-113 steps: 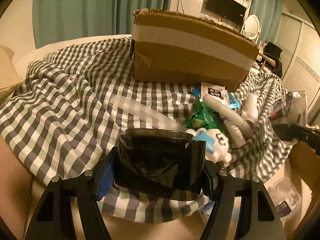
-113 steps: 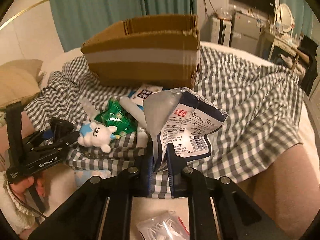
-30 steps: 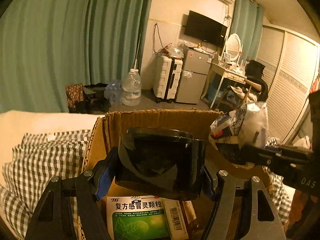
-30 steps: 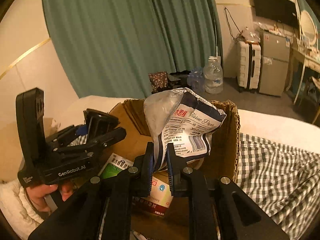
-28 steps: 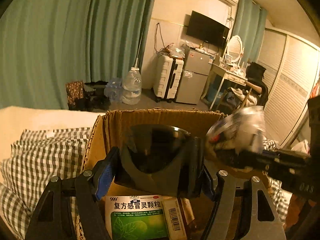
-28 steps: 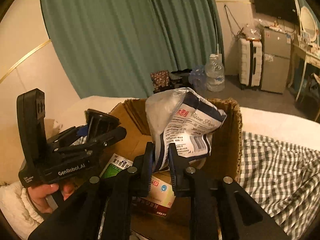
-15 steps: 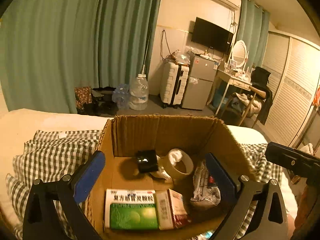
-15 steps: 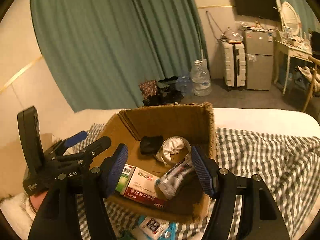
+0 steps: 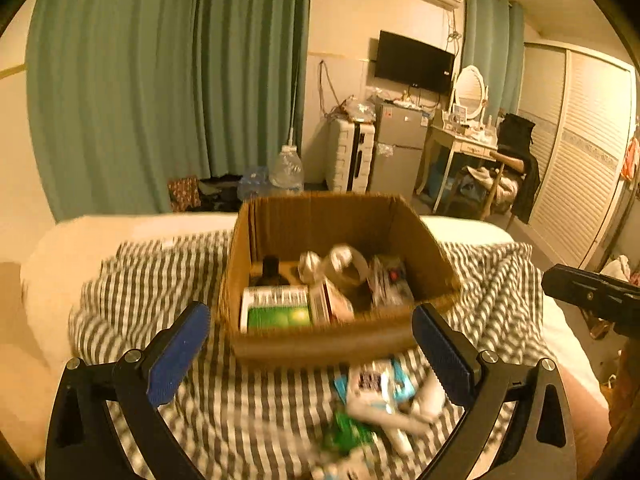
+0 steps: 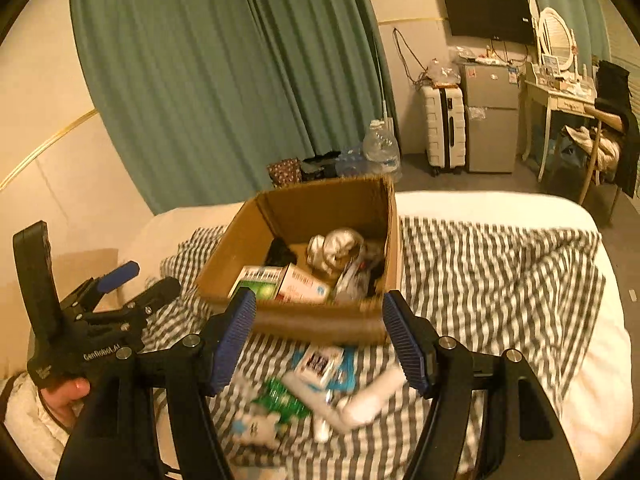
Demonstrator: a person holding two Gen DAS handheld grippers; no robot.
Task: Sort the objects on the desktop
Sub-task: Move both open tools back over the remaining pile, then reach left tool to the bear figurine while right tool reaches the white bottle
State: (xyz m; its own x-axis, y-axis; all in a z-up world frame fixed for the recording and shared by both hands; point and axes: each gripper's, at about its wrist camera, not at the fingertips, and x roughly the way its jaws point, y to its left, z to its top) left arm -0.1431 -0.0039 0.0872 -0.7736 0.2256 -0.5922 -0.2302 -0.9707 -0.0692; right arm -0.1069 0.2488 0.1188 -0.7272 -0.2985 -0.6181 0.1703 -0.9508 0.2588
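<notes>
Empty right gripper (image 10: 318, 340) before filled cardboard box (image 10: 320, 326)

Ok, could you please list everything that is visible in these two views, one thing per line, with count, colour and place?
cardboard box: one, brown, open, on the checked cloth
green and white carton: one, inside the box, front left
red and white carton: one, inside the box, beside the green one
dark bottle: one, inside the box, rear left
loose items: several, white, blue, green, blurred, on the cloth before the box
checked cloth: one, grey and white, over the bed
curtain: teal, behind the bed
water bottle: one, clear, on the floor
suitcase: one, white, by the wall
television: one, black, on the wall
left tongs: black, blue pads, open, empty
right tongs: black, blue pads, open, empty
</notes>
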